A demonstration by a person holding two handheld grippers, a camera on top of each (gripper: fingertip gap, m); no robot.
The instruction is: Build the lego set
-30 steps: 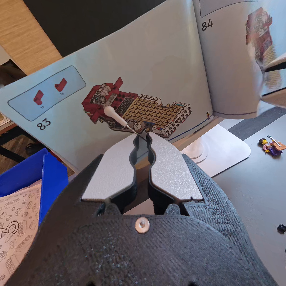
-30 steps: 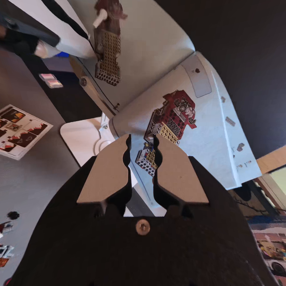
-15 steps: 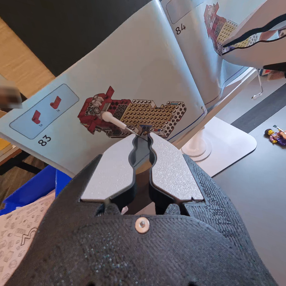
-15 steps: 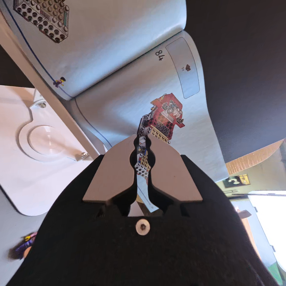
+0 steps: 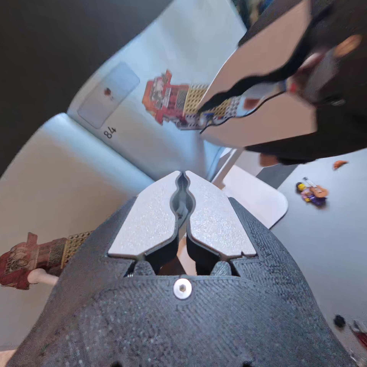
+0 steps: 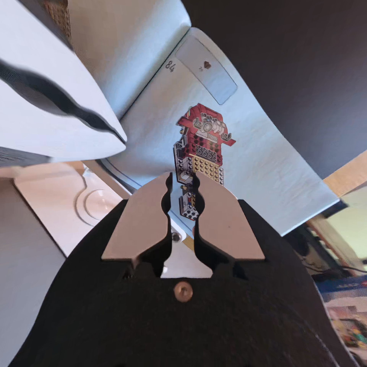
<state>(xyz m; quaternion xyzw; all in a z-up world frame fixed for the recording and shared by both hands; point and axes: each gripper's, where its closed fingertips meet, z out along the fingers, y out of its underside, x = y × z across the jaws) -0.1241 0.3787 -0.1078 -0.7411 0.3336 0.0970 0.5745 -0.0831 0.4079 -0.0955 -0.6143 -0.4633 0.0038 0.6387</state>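
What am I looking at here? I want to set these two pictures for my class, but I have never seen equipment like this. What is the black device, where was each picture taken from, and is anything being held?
There is no robot arm: a person carries one hand-held gripper in each hand, and each has a camera looking forward along its two fingers. So each picture is one gripper's own view.

The left gripper has its fingers closed together at the tips; whether they pinch the page is not clear. The right gripper is open and holds nothing. Each also shows, blurred, in the other's view.

Both point at an open building-brick instruction booklet, propped on a white stand, with a drawing of a red and tan model. On the dark table lies a small toy figure with a guitar.
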